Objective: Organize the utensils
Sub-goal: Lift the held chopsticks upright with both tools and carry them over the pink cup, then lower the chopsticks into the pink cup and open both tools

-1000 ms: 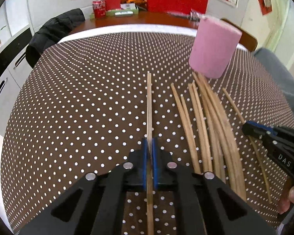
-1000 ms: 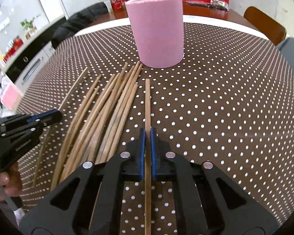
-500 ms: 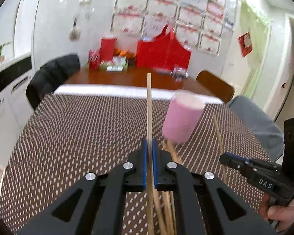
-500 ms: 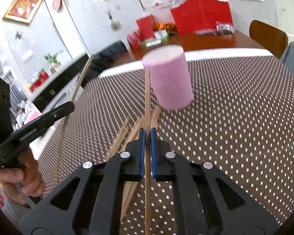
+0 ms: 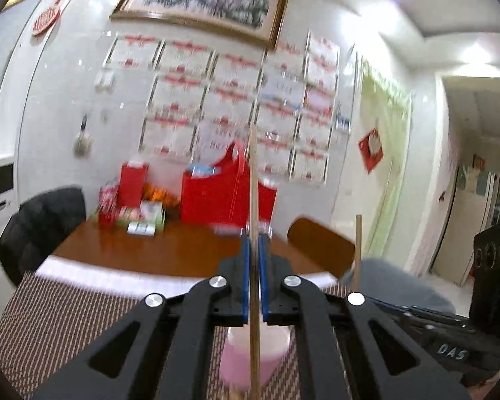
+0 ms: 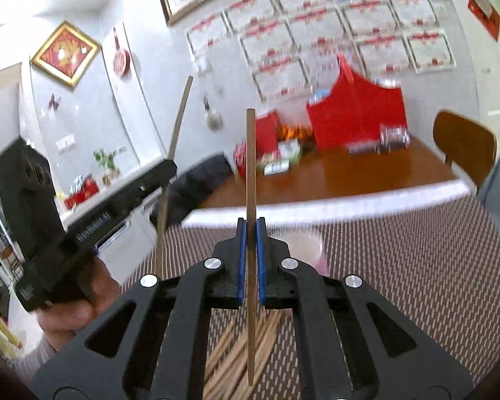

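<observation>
My left gripper (image 5: 254, 246) & right gripper (image 6: 251, 230) each pinched 1 chopstick (image 6: 250, 166) up high, pink cup (image 5: 254, 356) right under the left one, none seen in it, big pile (image 6: 240, 350) below the right one left to do.

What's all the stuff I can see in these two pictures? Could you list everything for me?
chopstick in left gripper: one, tan, upright
chopstick in right gripper: one, tan, upright
loose chopsticks: a bundle, tan, lying on tablecloth
cup: one, pink, on tablecloth
tablecloth: one, brown with white dots
red bag: one, on far wooden table
certificates: many, white and red, on wall
left gripper: black, blue pads
right gripper: black, blue pads
</observation>
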